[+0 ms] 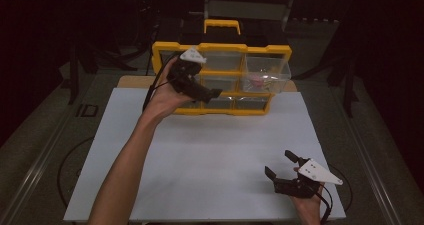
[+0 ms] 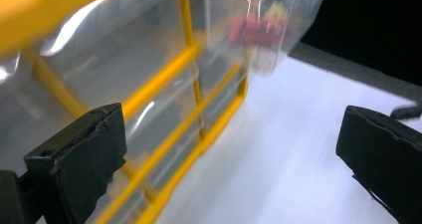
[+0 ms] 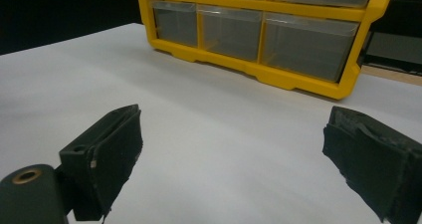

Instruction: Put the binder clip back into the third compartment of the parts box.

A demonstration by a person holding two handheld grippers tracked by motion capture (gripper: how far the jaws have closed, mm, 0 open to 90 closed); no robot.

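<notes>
My left gripper [image 1: 212, 92] at yellow drawer cabinet [image 1: 260, 50] on desk's far edge, jaws wide, empty (top-right drawer [image 1: 267, 67] pulled out). Right gripper [image 1: 280, 165] wide, near-right corner.

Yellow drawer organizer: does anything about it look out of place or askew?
One clear drawer at the upper right of the yellow organizer is pulled out past the frame, with a small red item inside. The other drawers sit flush. Nothing looks spilled or damaged.
</notes>
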